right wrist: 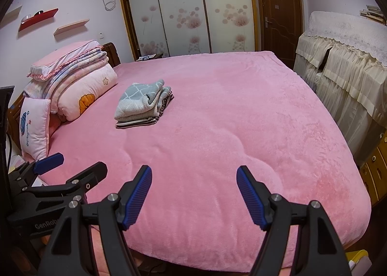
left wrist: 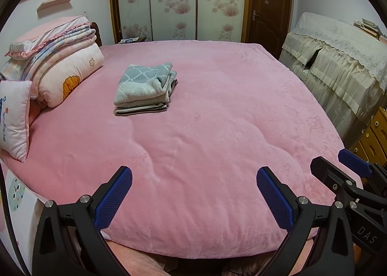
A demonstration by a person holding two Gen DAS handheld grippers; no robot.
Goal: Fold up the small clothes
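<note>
Two grippers hover side by side at the near edge of the bed, both with jaws spread wide and nothing between them. The left gripper and the right gripper are both aimed across the pink plush blanket toward the far side of the room.

The task's thing is the stack of folded small clothes, with a grey-green towel with a white lattice pattern on top and striped pieces beneath. It lies well apart from both sets of jaws, far and to the left of their line, resting on the blanket near the pile of folded quilts and pillows at the left edge of the bed. Its long axis runs roughly near-to-far, with a slight lean right at the far end. Being on the left, the stack seems somewhat nearer the left gripper, though both stand well short of it.

No loose, unfolded garment shows on the blanket, so folding looks finished or between items; I cannot tell which. Any reach would go forward and leftward.

No container holds clothes here; a wooden drawer unit stands shut at the right.
</note>
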